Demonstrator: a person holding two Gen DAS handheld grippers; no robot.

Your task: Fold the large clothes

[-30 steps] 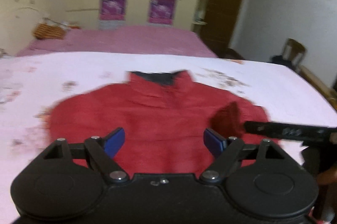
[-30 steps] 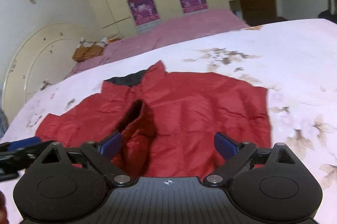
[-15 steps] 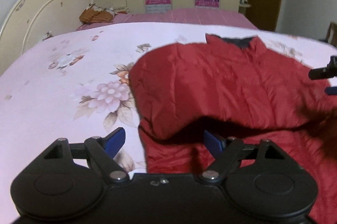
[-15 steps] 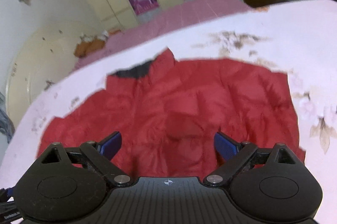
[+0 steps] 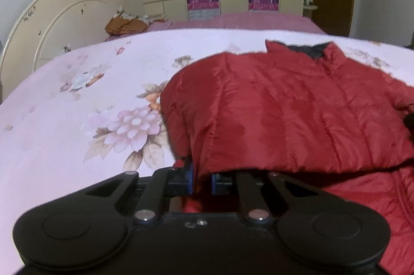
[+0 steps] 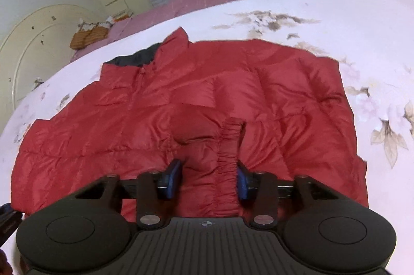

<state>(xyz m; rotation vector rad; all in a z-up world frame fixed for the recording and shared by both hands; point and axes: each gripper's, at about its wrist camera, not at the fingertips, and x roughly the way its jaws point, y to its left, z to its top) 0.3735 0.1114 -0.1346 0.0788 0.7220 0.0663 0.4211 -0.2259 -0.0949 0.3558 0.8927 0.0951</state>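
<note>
Left wrist view: the left gripper sits at the lower centre of the frame; its jaws have just been closing and now pinch a thin edge of the red jacket, whose folded part rises over the blue pads; the jacket fills the right half of the frame, collar toward the upper right; the floral bedsheet on the left side is bare and wide. Right wrist view: the right gripper at the lower centre has just been closing too; its fingers hold the gathered cuff of a sleeve between them; the jacket spreads flat across the middle; free sheet lies at the right edge and top.
</note>
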